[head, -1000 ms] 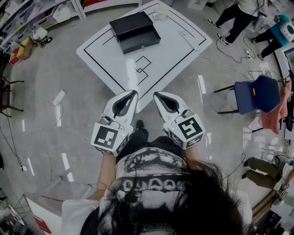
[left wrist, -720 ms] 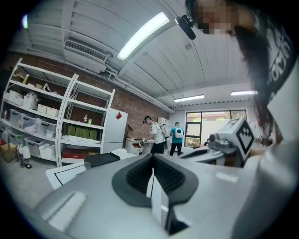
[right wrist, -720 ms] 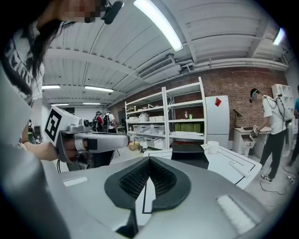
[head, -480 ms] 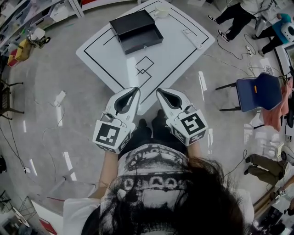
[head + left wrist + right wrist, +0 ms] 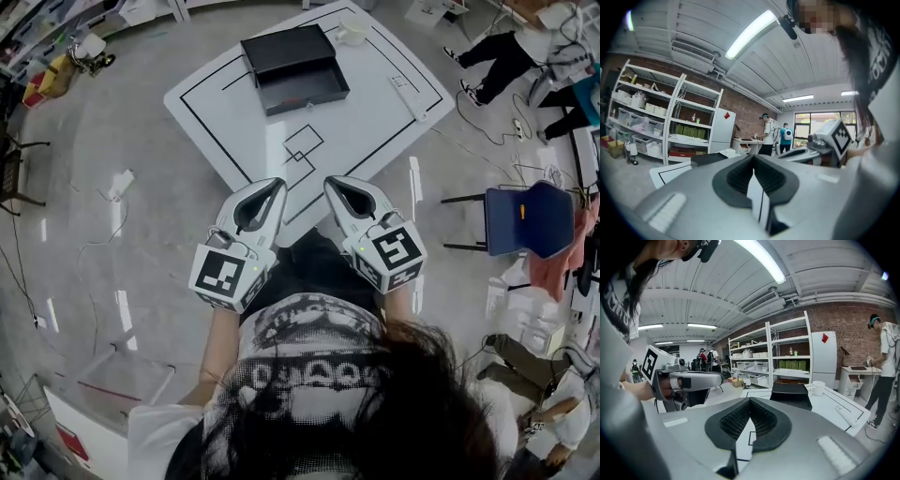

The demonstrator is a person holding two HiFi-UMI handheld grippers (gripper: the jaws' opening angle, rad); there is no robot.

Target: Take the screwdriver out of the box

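Seen from above, a person stands at the near corner of a white table marked with black lines. The left gripper hovers over that corner, jaws clenched together on nothing. A black box sits by the table's far left edge and looks closed; the screwdriver is not visible, presumably inside. The right gripper is likewise closed and empty. A white cup stands at the far corner, a flat white strip by the right edge. The screwdriver is probably light, stiff and slick-shafted, best gripped by its handle; the lid seems the only obstacle
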